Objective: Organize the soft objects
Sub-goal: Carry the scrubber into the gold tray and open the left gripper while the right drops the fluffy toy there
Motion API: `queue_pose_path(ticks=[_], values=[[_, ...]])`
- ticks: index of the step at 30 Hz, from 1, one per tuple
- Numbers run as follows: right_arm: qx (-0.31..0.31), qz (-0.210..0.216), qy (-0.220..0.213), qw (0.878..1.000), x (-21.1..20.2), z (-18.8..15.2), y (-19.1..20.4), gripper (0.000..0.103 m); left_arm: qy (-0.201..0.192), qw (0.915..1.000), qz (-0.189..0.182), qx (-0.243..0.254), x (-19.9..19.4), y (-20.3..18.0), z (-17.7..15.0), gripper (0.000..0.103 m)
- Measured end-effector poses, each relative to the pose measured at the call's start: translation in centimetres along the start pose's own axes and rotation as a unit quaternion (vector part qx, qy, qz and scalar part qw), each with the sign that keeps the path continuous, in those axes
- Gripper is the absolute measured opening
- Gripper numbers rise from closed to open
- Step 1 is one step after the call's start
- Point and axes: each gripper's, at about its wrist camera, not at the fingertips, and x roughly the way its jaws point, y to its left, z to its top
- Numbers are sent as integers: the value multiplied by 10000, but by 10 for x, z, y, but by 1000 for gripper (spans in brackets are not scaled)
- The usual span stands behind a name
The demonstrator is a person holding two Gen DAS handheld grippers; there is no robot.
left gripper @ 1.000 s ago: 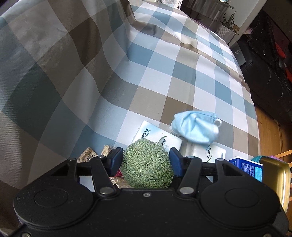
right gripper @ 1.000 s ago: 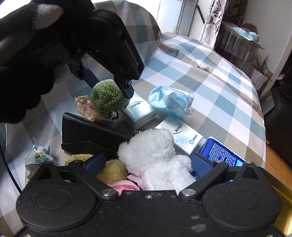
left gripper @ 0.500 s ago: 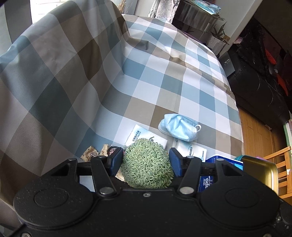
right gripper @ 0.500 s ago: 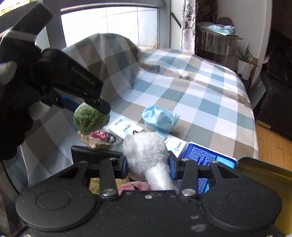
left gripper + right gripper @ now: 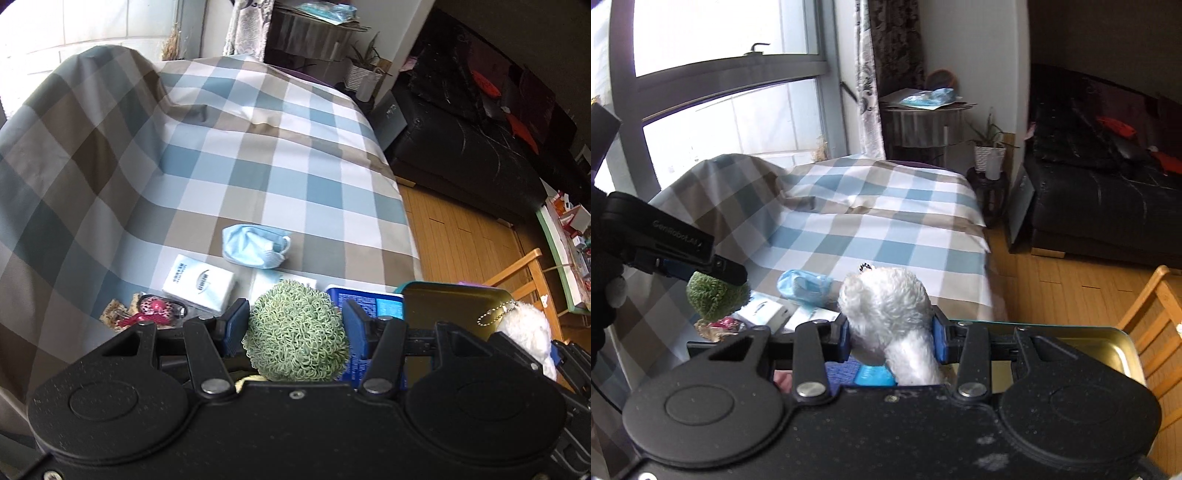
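My left gripper (image 5: pixel 295 321) is shut on a green curly ball (image 5: pixel 297 332) and holds it in the air above the checked bed. The ball also shows at the left of the right wrist view (image 5: pixel 714 295). My right gripper (image 5: pixel 891 334) is shut on a white fluffy toy (image 5: pixel 890 306) with a small bead chain, held above a gold tin (image 5: pixel 1108 345). The toy shows at the right edge of the left wrist view (image 5: pixel 524 328), beside the gold tin (image 5: pixel 454 306).
On the checked bedspread (image 5: pixel 258 147) lie a blue face mask (image 5: pixel 255 245), a white tissue pack (image 5: pixel 199 282), a blue packet (image 5: pixel 373 302) and a pink-and-brown hair item (image 5: pixel 147 310). A wooden chair (image 5: pixel 1152 306) and black sofa (image 5: pixel 1108 206) stand at the right.
Both grippers have risen and pulled back from the bed. The right gripper closed on the white toy and lifted it out of the pile. The left still holds the green ball.
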Motion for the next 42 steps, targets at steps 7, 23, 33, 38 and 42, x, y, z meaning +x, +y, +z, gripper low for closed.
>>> queue_pose_path(ticks=[7, 23, 33, 38, 42], values=[[811, -845, -135, 9930, -28, -14, -75, 40, 156, 9984, -230, 495, 5, -68, -11, 53], [2625, -1558, 778, 9491, -21, -56, -175, 40, 668, 9931, -169, 947, 63, -188, -48, 53], [2648, -1470, 696, 9505, -18, -52, -174, 41, 739, 9930, 102, 917, 87, -204, -55, 57], [2659, -1407, 589, 9519, -19, -49, -172, 45, 686, 9926, 207, 977, 89, -205, -56, 58], [2626, -1428, 486, 9530, -20, -47, -171, 53, 663, 9930, 211, 955, 89, -203, -56, 59]])
